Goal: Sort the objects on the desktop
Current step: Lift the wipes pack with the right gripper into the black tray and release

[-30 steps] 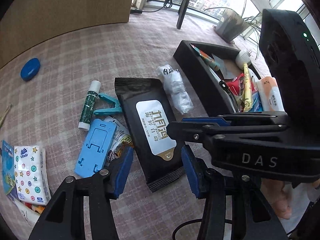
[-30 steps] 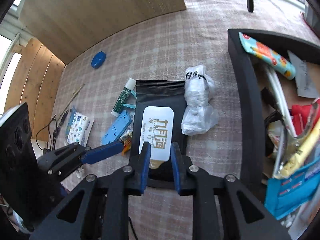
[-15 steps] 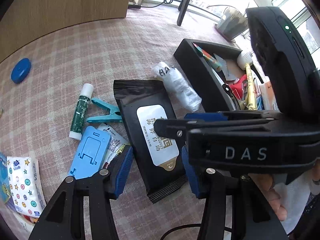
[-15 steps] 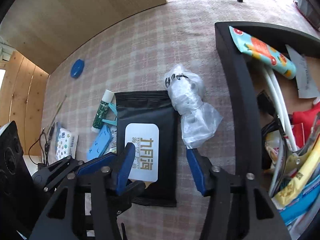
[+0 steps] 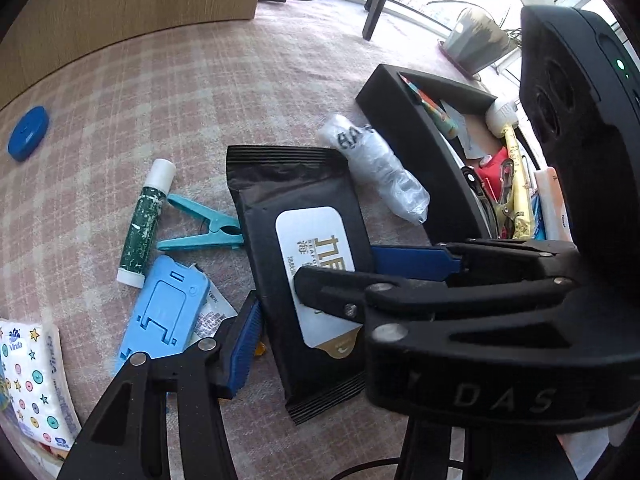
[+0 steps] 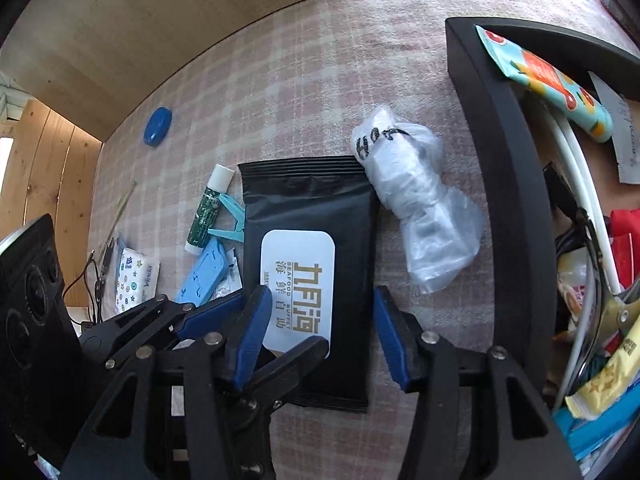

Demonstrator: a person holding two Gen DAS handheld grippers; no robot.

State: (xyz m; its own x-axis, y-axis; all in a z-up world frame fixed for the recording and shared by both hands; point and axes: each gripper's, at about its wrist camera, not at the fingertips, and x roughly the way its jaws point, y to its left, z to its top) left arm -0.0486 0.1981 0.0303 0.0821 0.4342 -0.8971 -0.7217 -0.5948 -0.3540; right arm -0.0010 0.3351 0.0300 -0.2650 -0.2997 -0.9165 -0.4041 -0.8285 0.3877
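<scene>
On the checked table a black wipes pack (image 6: 310,240) lies flat beside the black tray (image 6: 508,168). Right gripper (image 6: 322,336) straddles its near end, jaws closing, untouching; left gripper (image 6: 224,312) jaws stand open.

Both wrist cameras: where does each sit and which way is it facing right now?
Left wrist: on the left gripper, angled steeply down at the black wipes pack; the right gripper crosses its view.
Right wrist: on the right gripper, closing, straddling the pack; the left gripper shows lower left.
Shared: pack, plastic-wrapped bundle, black tray, glue stick.
</scene>
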